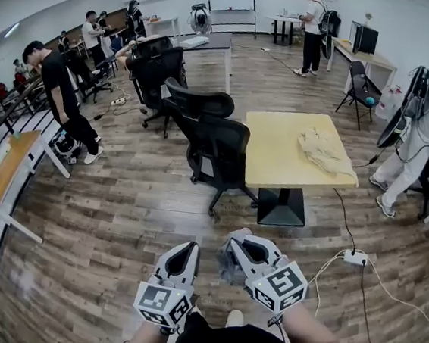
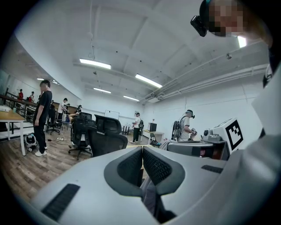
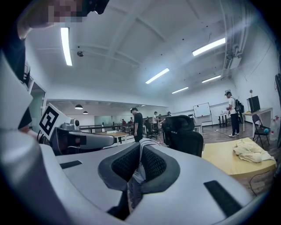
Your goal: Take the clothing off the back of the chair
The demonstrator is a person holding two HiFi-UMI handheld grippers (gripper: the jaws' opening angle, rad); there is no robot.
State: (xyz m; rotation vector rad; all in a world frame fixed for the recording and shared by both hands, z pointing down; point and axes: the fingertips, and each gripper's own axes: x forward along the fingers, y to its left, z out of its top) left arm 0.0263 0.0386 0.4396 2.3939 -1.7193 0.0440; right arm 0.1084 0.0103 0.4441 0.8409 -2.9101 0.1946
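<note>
My right gripper (image 1: 231,245) (image 3: 141,143) is shut on a piece of grey clothing (image 1: 227,266) (image 3: 135,178), which sticks out past its tips and hangs under them. My left gripper (image 1: 190,247) (image 2: 142,148) is beside it with its pads pressed together. Grey cloth (image 2: 150,195) shows in the gap behind those pads, but none shows at the tips. Ahead stands a black office chair (image 1: 221,148) (image 3: 182,136) with a bare back. Both grippers are well short of it, low in the head view.
A yellow table (image 1: 276,162) right of the chair carries a crumpled beige garment (image 1: 325,152) (image 3: 248,151). More black chairs (image 1: 158,70) stand behind. Several people work around the room. A white power strip (image 1: 355,258) with cables lies on the wooden floor at right.
</note>
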